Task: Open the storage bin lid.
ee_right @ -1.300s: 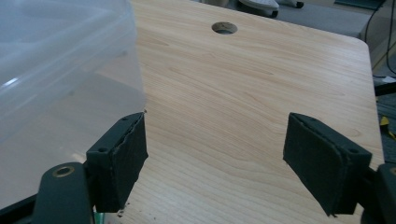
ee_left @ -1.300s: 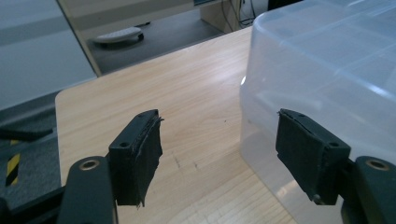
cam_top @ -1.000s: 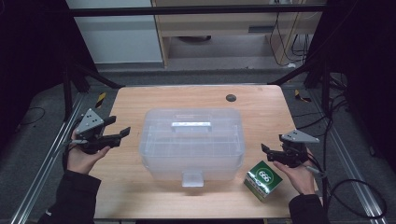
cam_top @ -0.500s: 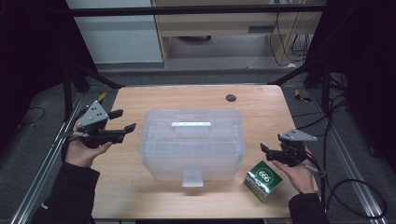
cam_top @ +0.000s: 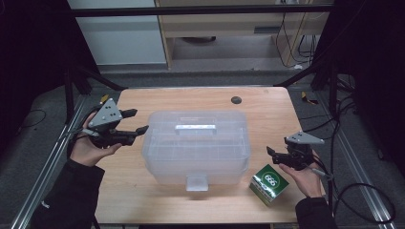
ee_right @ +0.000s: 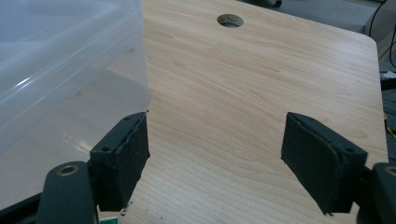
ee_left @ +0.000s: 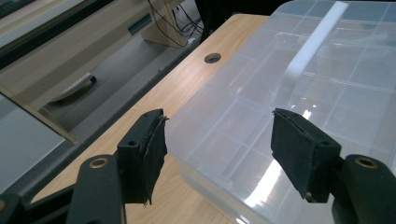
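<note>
A large clear plastic storage box [cam_top: 196, 143] with a white handle on its lid stands in the middle of the wooden table [cam_top: 267, 119]. My left gripper [cam_top: 137, 121] hovers at the box's left end, raised to about lid height. Its jaws are open and have just been closing a little, with nothing pressed between them. In the left gripper view the gripper [ee_left: 219, 154] frames the near corner of the box [ee_left: 289, 84]. My right gripper [cam_top: 273, 153] rests low at the box's right side, open and holding nothing. A small green carton [cam_top: 269, 183] lies just in front of it.
A round cable hole [cam_top: 236, 99] sits near the table's far edge. Bare wood lies to the right of the box [ee_right: 56, 60] in the right gripper view, beyond the gripper [ee_right: 217, 158]. A cabinet and cables stand behind the table.
My left gripper has risen and moved toward the box's left end. The right gripper, the box and the green carton have stayed in place.
</note>
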Motion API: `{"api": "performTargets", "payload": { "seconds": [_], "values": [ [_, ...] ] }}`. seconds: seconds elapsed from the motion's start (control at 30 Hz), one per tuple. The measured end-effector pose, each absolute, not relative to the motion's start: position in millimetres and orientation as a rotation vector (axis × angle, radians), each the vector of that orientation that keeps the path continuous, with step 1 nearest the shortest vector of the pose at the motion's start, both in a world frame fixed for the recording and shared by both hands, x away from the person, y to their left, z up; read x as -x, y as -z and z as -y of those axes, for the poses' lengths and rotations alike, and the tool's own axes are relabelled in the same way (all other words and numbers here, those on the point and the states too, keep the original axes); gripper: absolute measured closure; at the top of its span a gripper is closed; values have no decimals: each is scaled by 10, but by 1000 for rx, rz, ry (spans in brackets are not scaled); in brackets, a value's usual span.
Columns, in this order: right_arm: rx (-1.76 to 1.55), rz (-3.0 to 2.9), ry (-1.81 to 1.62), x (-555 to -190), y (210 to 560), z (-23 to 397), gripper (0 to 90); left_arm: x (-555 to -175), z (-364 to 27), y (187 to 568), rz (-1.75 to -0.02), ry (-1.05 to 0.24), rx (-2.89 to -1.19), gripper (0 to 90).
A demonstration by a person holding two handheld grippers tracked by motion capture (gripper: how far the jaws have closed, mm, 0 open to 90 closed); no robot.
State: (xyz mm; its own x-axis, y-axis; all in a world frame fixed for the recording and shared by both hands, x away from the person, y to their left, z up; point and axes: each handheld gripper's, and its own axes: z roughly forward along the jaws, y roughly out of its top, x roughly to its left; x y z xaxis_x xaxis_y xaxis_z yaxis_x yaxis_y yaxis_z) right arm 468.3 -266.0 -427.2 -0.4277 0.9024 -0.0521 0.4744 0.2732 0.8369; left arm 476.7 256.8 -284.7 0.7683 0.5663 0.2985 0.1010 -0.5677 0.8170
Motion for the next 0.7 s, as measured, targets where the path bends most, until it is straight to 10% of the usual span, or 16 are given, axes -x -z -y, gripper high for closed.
{"api": "performTargets", "payload": {
  "seconds": [0.7],
  "values": [
    [-1243,-2032,-1038,-4671,4240,2672,262,-4771,-2180,2810,-351,-654,-2266,370]
  ]
}}
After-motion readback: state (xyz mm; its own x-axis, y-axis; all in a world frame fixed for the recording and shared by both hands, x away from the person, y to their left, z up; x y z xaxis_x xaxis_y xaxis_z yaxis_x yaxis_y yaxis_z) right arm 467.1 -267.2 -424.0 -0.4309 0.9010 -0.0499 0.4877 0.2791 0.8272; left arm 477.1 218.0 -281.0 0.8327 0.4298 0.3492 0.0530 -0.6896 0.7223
